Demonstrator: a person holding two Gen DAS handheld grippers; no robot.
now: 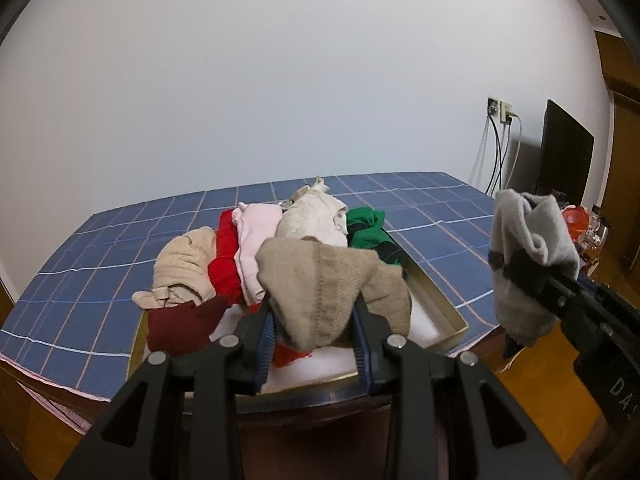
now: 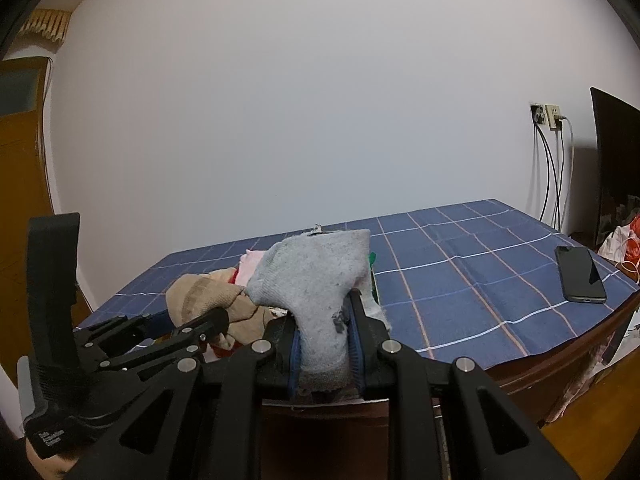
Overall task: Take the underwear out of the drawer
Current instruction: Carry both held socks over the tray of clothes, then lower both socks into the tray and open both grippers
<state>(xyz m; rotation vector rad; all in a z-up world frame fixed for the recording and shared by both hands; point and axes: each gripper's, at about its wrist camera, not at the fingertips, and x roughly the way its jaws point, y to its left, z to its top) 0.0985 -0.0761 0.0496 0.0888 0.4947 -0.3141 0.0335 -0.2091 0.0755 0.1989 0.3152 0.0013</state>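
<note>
My left gripper (image 1: 314, 316) is shut on a tan knitted garment (image 1: 332, 288), held above the near end of a shallow open box (image 1: 440, 304) on the blue checked tablecloth. Beige, red, pink, cream and green garments (image 1: 256, 248) are piled in the box's far part, and a dark red piece (image 1: 180, 324) hangs over its left rim. My right gripper (image 2: 325, 332) is shut on a grey knitted garment (image 2: 320, 280), held up in front of the table. That grey garment (image 1: 528, 248) also shows at the right of the left wrist view. The tan garment (image 2: 208, 296) shows left in the right wrist view.
A black phone (image 2: 582, 274) lies on the tablecloth (image 2: 480, 272) near the right edge. A dark screen (image 1: 566, 152) stands at the far right beside wall sockets with cables (image 1: 500, 112). Bags and clutter (image 1: 578, 220) sit below it. Wooden floor shows at the right.
</note>
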